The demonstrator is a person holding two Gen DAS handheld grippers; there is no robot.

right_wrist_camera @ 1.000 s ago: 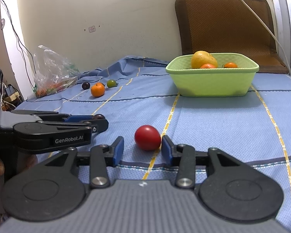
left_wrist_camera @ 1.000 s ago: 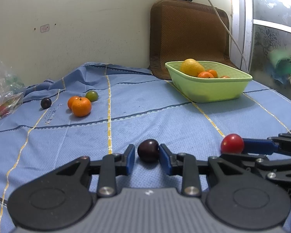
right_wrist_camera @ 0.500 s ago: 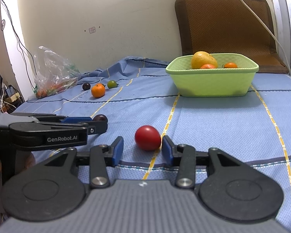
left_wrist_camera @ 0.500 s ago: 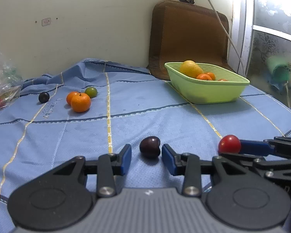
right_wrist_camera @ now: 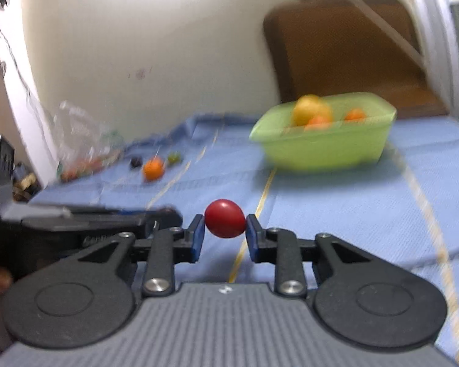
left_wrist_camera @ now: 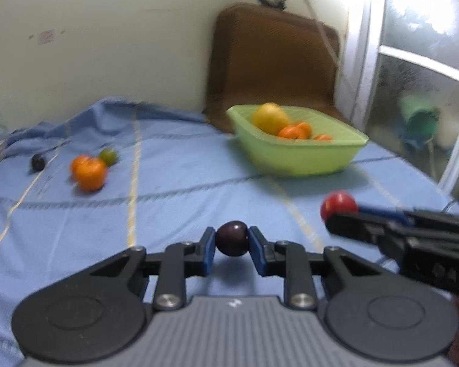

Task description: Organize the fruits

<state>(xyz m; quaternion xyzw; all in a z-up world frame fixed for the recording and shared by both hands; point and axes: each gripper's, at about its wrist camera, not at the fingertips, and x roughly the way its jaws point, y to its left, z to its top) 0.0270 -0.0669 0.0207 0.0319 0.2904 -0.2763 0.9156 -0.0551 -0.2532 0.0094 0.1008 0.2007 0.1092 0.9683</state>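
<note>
Both grippers are just clamping fruit low over the near blue cloth (left_wrist_camera: 174,202): the left gripper (left_wrist_camera: 232,242) pinching a dark plum (left_wrist_camera: 232,242), the right gripper (right_wrist_camera: 225,223) a red fruit (right_wrist_camera: 225,223). Next, I'd guess, comes carrying both to the far green basket (left_wrist_camera: 303,159).

We count two dark plums (left_wrist_camera: 232,242) (left_wrist_camera: 38,161), one red tomato (right_wrist_camera: 225,218), one green basket (left_wrist_camera: 303,156), two grippers (left_wrist_camera: 232,246) (right_wrist_camera: 225,229).

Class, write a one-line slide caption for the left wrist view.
Left gripper shut on a small dark purple plum, light green plastic basket of fruit beyond.
</note>
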